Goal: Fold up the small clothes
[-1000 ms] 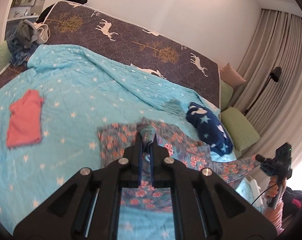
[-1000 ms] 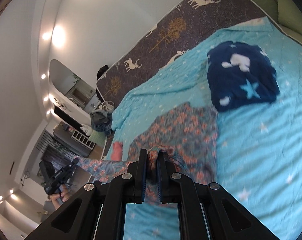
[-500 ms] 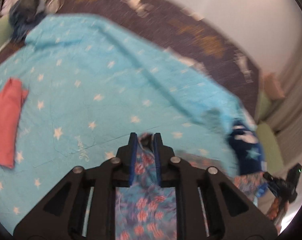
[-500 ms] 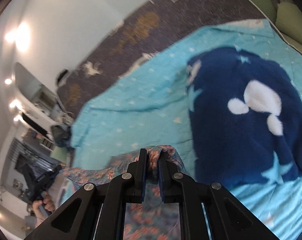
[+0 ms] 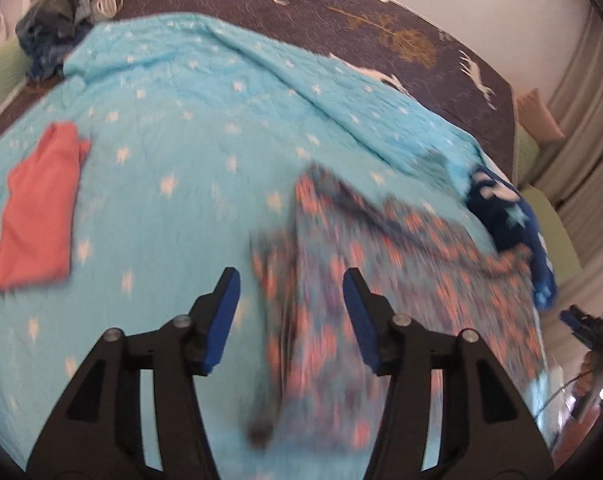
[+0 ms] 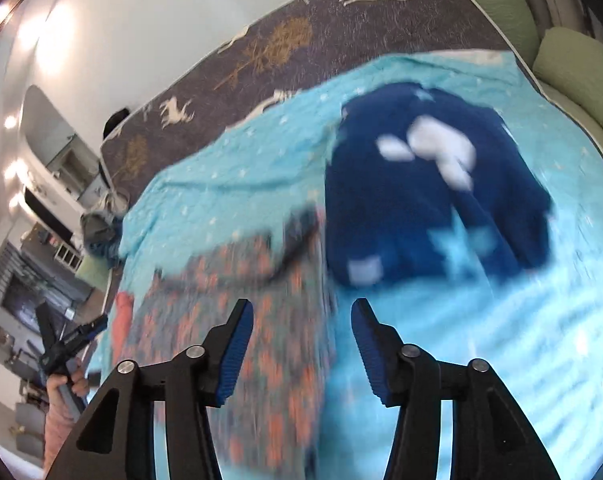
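Observation:
A floral blue-and-orange garment (image 5: 365,272) lies on the turquoise star blanket (image 5: 189,128); it also shows in the right wrist view (image 6: 253,312). My left gripper (image 5: 289,300) is open and empty above the garment's left edge. My right gripper (image 6: 301,336) is open and empty above its right edge. The image is motion-blurred. A folded coral garment (image 5: 37,216) lies at the left. A dark blue star-patterned fleece (image 6: 433,200) lies right of the floral garment, also seen in the left wrist view (image 5: 513,224).
A dark deer-print sheet (image 5: 341,12) covers the far side of the bed. A heap of dark clothes (image 5: 53,20) sits at the far left corner. Green cushions (image 6: 573,60) lie along the right side. The other hand-held gripper (image 6: 69,344) shows at the lower left.
Both grippers were shut on the floral garment's corners; they carried them forward over the bed and have opened, leaving the garment lying on the blanket.

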`<act>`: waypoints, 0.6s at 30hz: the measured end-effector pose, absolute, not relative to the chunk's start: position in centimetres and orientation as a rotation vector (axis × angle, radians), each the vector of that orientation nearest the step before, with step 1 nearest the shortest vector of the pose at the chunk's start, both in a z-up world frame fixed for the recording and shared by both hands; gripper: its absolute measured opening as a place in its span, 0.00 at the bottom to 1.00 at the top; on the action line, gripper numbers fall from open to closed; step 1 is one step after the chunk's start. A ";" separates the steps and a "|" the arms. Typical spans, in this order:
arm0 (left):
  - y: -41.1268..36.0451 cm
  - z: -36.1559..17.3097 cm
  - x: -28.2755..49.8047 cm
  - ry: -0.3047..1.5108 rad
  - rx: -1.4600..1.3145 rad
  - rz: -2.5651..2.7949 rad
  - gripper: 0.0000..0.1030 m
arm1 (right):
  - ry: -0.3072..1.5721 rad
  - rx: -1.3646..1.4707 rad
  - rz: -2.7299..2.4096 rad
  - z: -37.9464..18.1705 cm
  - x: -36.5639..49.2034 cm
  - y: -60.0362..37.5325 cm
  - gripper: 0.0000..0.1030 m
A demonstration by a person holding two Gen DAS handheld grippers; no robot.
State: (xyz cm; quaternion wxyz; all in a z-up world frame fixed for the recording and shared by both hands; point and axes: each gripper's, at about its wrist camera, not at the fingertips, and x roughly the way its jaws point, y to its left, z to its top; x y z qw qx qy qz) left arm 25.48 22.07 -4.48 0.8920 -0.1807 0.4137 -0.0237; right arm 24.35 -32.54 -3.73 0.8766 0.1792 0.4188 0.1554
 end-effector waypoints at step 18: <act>21.4 -6.6 18.6 0.904 -0.403 -0.036 0.05 | 1.099 0.585 0.392 -11.9 18.4 -29.3 0.55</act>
